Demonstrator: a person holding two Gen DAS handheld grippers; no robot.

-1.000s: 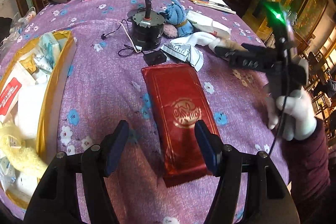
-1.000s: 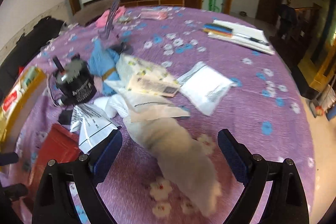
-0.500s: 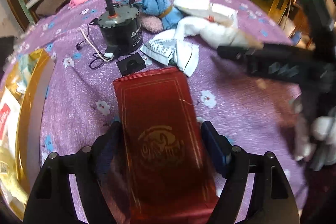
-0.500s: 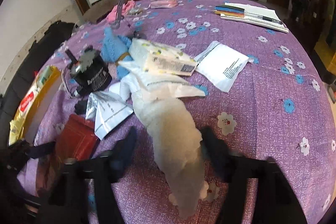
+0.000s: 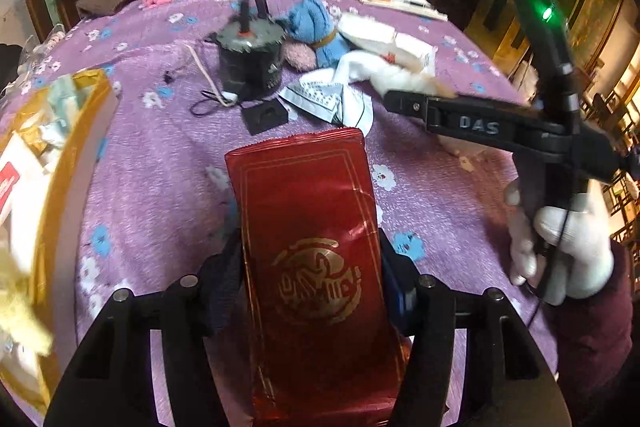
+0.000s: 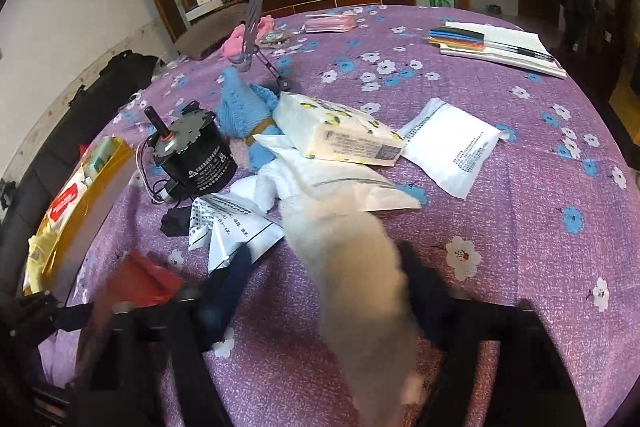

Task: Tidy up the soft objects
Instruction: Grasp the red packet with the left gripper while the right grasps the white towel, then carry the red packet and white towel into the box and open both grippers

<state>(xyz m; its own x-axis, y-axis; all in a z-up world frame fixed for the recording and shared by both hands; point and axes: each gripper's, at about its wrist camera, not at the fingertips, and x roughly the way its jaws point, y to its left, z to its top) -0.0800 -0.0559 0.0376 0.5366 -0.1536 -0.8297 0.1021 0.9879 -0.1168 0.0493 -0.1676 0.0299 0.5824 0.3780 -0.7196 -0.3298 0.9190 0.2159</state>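
My left gripper (image 5: 310, 275) is shut on a red foil packet (image 5: 316, 247) with a gold emblem, one finger at each long side, low over the purple floral tablecloth (image 5: 160, 155). My right gripper (image 6: 328, 291) is shut on a cream fluffy plush item (image 6: 356, 275), which lies between its fingers; the view is blurred. In the left wrist view the right gripper's body (image 5: 500, 131) is at the right, held by a white-gloved hand. The red packet also shows at the lower left of the right wrist view (image 6: 144, 283).
A gold box (image 5: 72, 163) of packets stands at the left. A black motor (image 6: 192, 155), a blue knitted toy (image 6: 244, 111), a tissue pack (image 6: 340, 131), white pouches (image 6: 452, 143), printed papers (image 6: 236, 227) and a small black square (image 5: 266, 115) crowd the middle. Books (image 6: 496, 43) lie far right.
Both grippers have closed: the left moved forward over the red packet and gripped it; the right closed on the cream plush item.
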